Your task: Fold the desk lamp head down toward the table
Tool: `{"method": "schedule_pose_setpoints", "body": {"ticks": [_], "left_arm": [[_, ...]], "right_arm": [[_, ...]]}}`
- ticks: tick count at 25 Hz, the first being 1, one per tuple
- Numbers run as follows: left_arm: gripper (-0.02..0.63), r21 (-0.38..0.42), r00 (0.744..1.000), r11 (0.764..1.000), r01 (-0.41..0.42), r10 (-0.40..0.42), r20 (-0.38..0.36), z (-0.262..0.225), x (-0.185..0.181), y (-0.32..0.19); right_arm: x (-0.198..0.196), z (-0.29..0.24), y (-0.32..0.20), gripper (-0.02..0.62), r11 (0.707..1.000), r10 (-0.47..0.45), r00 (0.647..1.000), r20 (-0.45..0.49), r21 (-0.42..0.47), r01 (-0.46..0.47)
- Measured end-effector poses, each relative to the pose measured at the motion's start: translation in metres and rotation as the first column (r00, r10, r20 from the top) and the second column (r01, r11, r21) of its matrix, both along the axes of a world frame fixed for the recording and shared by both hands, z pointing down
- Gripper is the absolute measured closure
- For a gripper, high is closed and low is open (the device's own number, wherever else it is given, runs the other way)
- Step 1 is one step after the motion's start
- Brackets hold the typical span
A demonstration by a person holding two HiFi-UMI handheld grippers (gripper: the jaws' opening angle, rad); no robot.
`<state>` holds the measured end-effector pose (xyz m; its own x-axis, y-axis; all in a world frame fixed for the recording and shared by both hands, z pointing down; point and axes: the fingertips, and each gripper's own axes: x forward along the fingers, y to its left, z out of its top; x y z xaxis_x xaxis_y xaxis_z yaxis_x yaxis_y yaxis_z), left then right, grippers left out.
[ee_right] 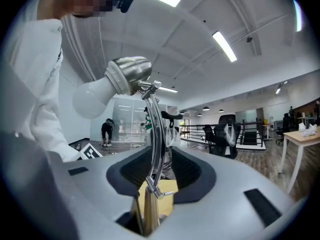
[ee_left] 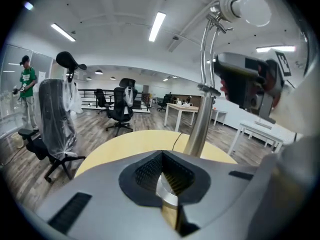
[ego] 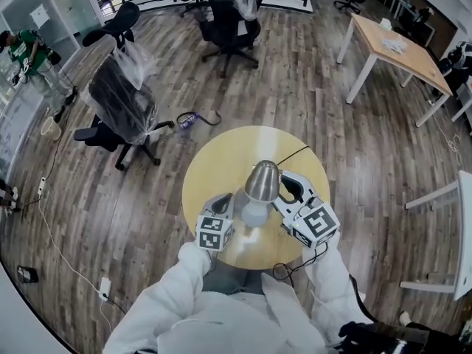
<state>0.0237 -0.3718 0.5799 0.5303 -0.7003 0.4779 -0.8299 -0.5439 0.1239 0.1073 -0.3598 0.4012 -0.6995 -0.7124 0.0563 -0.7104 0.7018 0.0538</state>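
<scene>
A chrome desk lamp stands on the round yellow table point(ego: 214, 164). Its metal head point(ego: 263, 181) and white bulb point(ego: 254, 214) sit high between both grippers. My left gripper point(ego: 225, 198) is low at the lamp's left with its jaws shut point(ee_left: 162, 154). A silver edge of the lamp base point(ee_left: 167, 194) shows in the slit behind the tips, and the pole point(ee_left: 197, 134) rises just beyond. My right gripper point(ego: 287, 186) is level and open point(ee_right: 161, 156). The thin curved lamp arm point(ee_right: 154, 134) passes between its pads without being pressed. Above it are the head point(ee_right: 131, 71) and bulb point(ee_right: 92, 99).
The lamp's black cord point(ego: 295, 153) trails off the table's far side. A plastic-wrapped office chair point(ego: 122, 98) and a black chair point(ego: 228, 21) stand on the wood floor beyond. At the right is a wooden desk point(ego: 398, 46). A person point(ego: 26, 50) stands far left.
</scene>
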Motion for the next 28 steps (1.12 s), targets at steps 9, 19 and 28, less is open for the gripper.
{"method": "schedule_pose_setpoints", "body": {"ticks": [9,19,28], "left_arm": [[0.604,-0.074,0.985,0.993,-0.095,0.104,0.137,0.078,0.018,-0.013],[0.604,-0.079,0.888,0.903,-0.423,0.430,0.162,0.110,0.025,-0.016],[0.604,-0.107,0.912,0.921,-0.375,0.387,0.136,0.111,0.022,-0.017]], "right_arm": [[-0.037,-0.022,-0.018,0.499,0.973,-0.198,0.972,-0.126,0.096,0.210],[-0.050,-0.021,-0.023,0.545,0.942,-0.303,0.939,-0.161,0.098,0.321],[-0.053,-0.007,0.003,0.554,0.952,-0.254,0.927,-0.277,0.096,0.290]]}}
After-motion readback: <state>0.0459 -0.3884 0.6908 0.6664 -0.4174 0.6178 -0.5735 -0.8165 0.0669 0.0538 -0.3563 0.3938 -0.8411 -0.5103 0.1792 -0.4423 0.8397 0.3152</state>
